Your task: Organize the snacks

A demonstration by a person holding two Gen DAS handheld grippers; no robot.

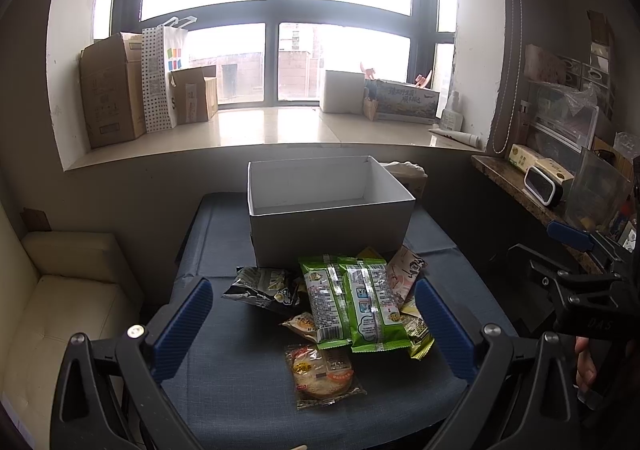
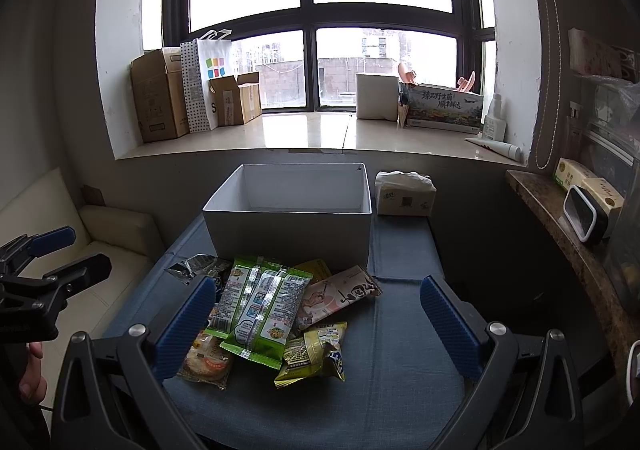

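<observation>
Currently at the start: nothing packed, nothing gripped.

- Left gripper (image 1: 314,326): jaws spread wide, empty, held above the near side of the snack pile (image 1: 340,310).
- Right gripper (image 2: 316,326): jaws likewise released, empty, hovering over the same pile, which sits toward its left finger.
- Pile, on the blue table (image 2: 392,382) just before the box: two green packets (image 2: 260,310) on top, overlapping; pink-and-white packet (image 2: 336,300) slanting to their right; yellow-green bag (image 2: 314,356) nearest on the right; round cake in clear wrap (image 1: 322,374) nearest on the left; dark silver bag (image 1: 264,286) at far left, partly under the rest.
- White box (image 2: 292,230): open, upright, apparently bare inside, touching or nearly touching the pile's far edge.
- Next move, judged: close on one outlying packet, lift, carry over the box's near wall, release.
- In the way: overlapping wrappers, slippery, likely to drag neighbours along; near wall needs clearing.
- Around: tissue pack (image 2: 406,194) right of the box; cream sofa (image 1: 64,314) at left; cardboard boxes (image 1: 112,90) on the window sill.
</observation>
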